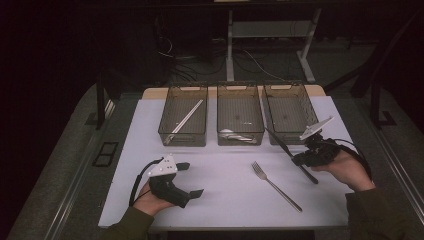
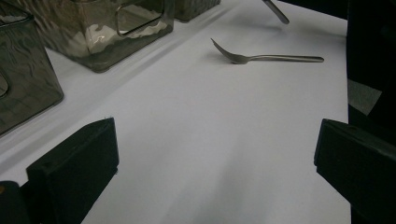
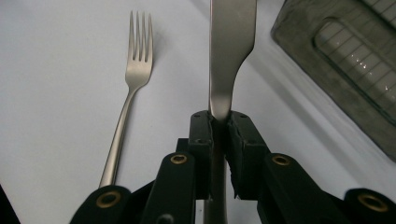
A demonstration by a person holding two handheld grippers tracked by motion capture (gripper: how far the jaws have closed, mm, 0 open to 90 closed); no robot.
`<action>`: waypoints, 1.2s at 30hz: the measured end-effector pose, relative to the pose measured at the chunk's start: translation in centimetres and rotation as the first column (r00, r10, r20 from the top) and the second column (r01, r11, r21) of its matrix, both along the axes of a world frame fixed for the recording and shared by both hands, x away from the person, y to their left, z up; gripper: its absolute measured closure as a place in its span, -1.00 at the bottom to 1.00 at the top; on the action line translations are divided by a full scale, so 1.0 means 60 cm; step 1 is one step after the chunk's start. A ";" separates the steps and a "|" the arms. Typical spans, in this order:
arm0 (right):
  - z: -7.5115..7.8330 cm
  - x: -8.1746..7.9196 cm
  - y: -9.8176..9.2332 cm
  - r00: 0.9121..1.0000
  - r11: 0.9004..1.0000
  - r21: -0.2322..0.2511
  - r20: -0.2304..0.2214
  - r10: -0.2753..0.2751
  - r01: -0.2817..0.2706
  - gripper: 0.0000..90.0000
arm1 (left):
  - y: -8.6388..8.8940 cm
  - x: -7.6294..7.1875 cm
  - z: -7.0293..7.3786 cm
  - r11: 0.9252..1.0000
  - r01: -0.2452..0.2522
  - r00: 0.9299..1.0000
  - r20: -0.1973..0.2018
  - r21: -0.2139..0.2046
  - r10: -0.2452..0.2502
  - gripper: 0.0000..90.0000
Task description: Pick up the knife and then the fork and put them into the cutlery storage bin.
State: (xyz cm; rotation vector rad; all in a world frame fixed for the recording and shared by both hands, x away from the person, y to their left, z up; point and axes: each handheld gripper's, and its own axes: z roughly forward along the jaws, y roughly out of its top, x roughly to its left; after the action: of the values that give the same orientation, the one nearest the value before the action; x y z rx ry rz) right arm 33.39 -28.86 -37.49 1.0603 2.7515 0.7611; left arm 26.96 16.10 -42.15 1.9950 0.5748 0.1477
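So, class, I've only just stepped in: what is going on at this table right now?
A person is sorting metal cutlery into three clear plastic bins. The right gripper is shut on a silver table knife, holding it off the white table near the right-hand bin. A silver fork lies loose on the table. The left gripper rests open and holds nothing. The left bin holds pale chopsticks; the middle bin holds what looks like a spoon.

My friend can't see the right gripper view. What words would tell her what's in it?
The right claw is shut on a table knife, which points away over a white table. A fork lies beside it, and a dark see-through bin sits at the upper right.
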 end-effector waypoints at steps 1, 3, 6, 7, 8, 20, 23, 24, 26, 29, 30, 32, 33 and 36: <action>0.003 0.000 -0.002 1.000 1.000 0.005 0.011 -0.010 0.010 0.78 | 0.000 0.000 0.000 1.000 0.000 1.000 0.000 0.001 0.000 -1.00; 0.009 0.001 -0.008 1.000 1.000 0.016 0.020 -0.022 0.022 0.78 | 0.000 0.000 0.000 1.000 0.001 1.000 0.000 0.001 -0.001 -1.00; 0.017 0.003 -0.015 0.999 0.999 0.033 0.036 -0.039 0.038 0.78 | 0.001 0.001 0.000 1.000 -0.001 1.000 0.000 0.000 0.001 -1.00; 0.020 0.004 -0.017 0.998 0.998 0.038 0.039 -0.044 0.042 0.78 | 0.001 0.001 -0.001 1.000 -0.003 1.000 -0.001 0.000 0.003 -1.00; 0.023 0.005 -0.020 0.998 0.998 0.045 0.044 -0.052 0.050 0.78 | 0.001 0.001 -0.001 1.000 -0.002 1.000 0.000 0.002 0.002 -1.00; 0.065 0.040 -0.039 0.989 0.988 0.107 0.090 -0.121 0.111 0.78 | 0.004 0.003 -0.001 1.000 -0.002 1.000 0.003 0.004 0.002 -1.00; 0.076 0.055 -0.040 0.985 0.985 0.110 0.099 -0.143 0.132 0.78 | 0.005 0.005 -0.003 1.000 -0.002 1.000 0.005 0.011 0.002 -1.00; 0.080 0.060 -0.040 0.983 0.984 0.110 0.105 -0.152 0.140 0.78 | 0.006 0.005 -0.003 1.000 -0.001 1.000 0.004 0.010 0.001 -1.00; 0.087 0.072 -0.040 0.980 0.984 0.101 0.116 -0.159 0.147 0.78 | 0.006 0.006 -0.003 1.000 -0.003 1.000 0.005 0.010 0.003 -1.00; 0.101 0.090 -0.041 0.976 0.980 0.102 0.126 -0.180 0.168 0.78 | 0.007 0.007 -0.003 1.000 -0.003 1.000 0.006 0.004 0.003 -1.00; 0.105 0.096 -0.042 0.973 0.979 0.104 0.132 -0.189 0.176 0.78 | 0.007 0.007 -0.003 1.000 -0.002 1.000 0.006 0.005 0.002 -1.00; 0.111 0.110 -0.043 0.970 0.976 0.108 0.137 -0.202 0.188 0.78 | 0.007 0.007 -0.003 1.000 -0.001 1.000 0.006 0.007 0.001 -1.00; 0.114 0.117 -0.044 0.968 0.975 0.104 0.142 -0.208 0.194 0.78 | 0.007 0.007 -0.003 1.000 0.001 1.000 0.007 0.008 -0.001 -1.00; 0.120 0.140 -0.045 0.963 0.973 0.089 0.152 -0.223 0.211 0.78 | 0.007 0.006 -0.003 1.000 0.001 1.000 0.006 0.006 -0.001 -1.00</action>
State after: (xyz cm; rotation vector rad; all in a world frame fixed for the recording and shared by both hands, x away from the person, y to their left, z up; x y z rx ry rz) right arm 41.81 -31.54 -30.27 1.2300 2.4403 0.8769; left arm 27.34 16.52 -42.33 1.9994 0.5699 0.1551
